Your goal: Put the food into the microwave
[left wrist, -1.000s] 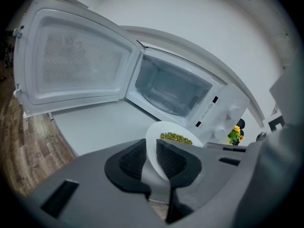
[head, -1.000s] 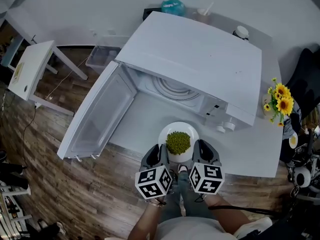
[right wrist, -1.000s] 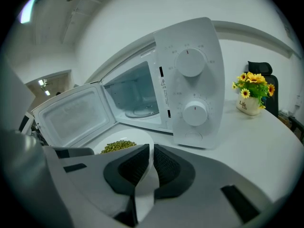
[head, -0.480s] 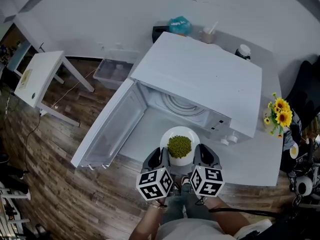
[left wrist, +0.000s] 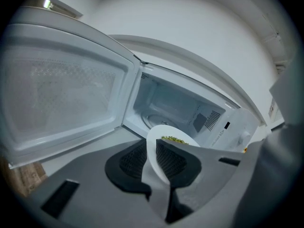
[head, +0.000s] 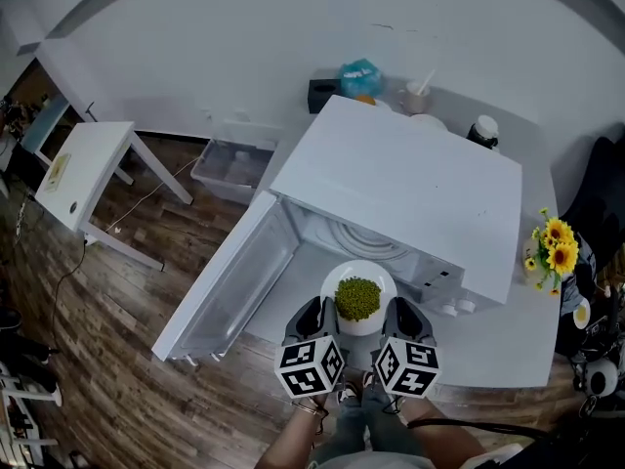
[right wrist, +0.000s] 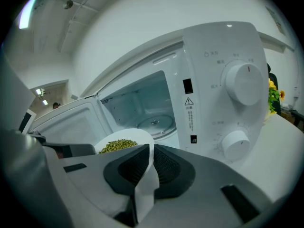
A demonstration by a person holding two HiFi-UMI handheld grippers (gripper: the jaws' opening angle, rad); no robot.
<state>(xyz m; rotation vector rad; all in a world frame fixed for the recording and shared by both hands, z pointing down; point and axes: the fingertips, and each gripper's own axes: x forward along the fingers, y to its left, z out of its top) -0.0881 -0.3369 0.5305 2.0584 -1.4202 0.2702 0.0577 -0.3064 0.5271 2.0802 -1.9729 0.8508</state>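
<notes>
A white plate (head: 359, 277) heaped with green peas (head: 358, 298) hangs in front of the open white microwave (head: 400, 189). My left gripper (head: 322, 320) is shut on the plate's left rim (left wrist: 153, 156). On the right rim (right wrist: 145, 163), my right gripper (head: 398, 320) is shut too. The peas (right wrist: 117, 146) show above the jaws in the right gripper view. Inside the microwave cavity lies the glass turntable (right wrist: 156, 122). The microwave door (head: 232, 277) swings wide open to the left.
The microwave stands on a white table (head: 508, 340) with its two knobs (right wrist: 247, 83) at the right. Yellow sunflowers (head: 557, 247) sit at the table's right edge. A small white side table (head: 83, 169) and a clear bin (head: 234, 169) stand on the wooden floor at left.
Both grippers have carried the plate of peas forward, closer to the microwave's opening. The grip on both rims is unchanged.
</notes>
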